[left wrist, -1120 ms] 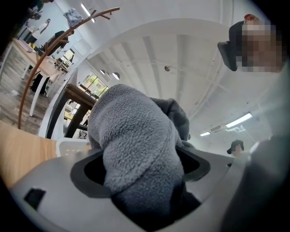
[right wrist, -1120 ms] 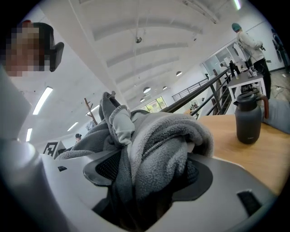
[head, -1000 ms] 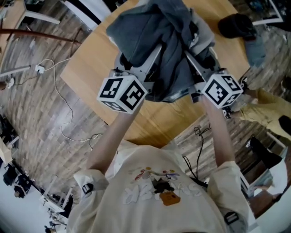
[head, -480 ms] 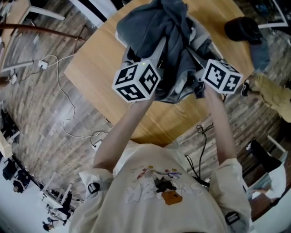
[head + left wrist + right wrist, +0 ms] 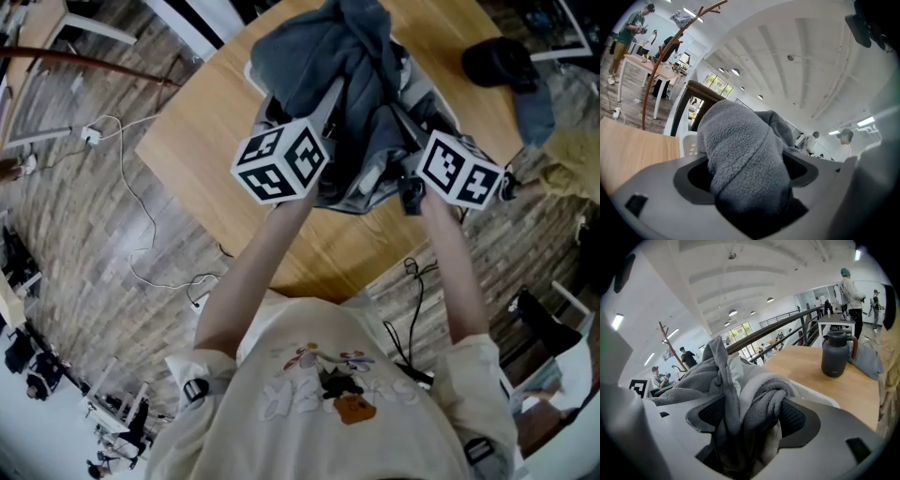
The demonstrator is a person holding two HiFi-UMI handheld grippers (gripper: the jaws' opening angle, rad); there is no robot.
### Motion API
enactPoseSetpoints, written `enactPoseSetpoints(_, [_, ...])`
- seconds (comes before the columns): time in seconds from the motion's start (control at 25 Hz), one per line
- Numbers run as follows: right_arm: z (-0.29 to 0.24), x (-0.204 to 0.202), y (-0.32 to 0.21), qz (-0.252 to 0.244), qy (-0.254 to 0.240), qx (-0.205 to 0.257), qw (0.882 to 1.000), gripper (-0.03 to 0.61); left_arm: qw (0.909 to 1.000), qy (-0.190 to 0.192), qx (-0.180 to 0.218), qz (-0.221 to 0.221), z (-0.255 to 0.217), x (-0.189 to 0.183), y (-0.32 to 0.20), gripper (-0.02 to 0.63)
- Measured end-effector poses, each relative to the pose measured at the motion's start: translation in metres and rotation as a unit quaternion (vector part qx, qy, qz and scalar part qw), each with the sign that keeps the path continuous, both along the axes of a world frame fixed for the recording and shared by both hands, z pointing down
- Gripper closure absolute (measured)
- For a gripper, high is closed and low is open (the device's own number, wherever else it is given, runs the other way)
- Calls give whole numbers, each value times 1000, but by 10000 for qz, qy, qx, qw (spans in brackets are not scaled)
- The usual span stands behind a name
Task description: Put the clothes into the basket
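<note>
A grey fleece garment hangs bunched between my two grippers over a white basket that stands on the round wooden table. My left gripper is shut on a thick fold of the fleece, which fills its jaws. My right gripper is shut on twisted folds of the same garment. The basket's perforated wall shows behind the left jaws, and its rim below the right ones. The garment hides most of the basket's inside.
A dark jug stands on the table's far right, also the jug beyond my right jaws. A blue-grey cloth and a yellowish garment lie right of it. Cables trail across the floor at left. A coat stand rises behind.
Both grippers have carried the garment a little farther out over the basket. The left gripper has closed in toward the right one, bunching the fleece tighter.
</note>
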State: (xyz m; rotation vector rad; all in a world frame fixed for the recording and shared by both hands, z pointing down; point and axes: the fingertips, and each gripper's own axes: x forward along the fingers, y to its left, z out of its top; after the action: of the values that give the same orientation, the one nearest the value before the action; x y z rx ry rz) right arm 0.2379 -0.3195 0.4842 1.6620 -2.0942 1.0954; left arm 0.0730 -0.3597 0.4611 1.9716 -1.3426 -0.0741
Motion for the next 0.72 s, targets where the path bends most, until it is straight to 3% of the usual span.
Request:
enactPoseSetpoints(0.28, [-15, 9, 35, 173, -305, -33, 9994, 237, 9996, -273, -33, 77, 4, 7, 0, 190])
enactPoseSetpoints(0.48, [-38, -9, 50, -188, -64, 282, 9994, 276, 9943, -1034, 244, 60, 6, 8, 2, 247])
enactPoseSetpoints(0.72, [-43, -11, 60, -214, -297, 351, 9987, 277, 9960, -860, 201, 146, 5, 13, -1, 247])
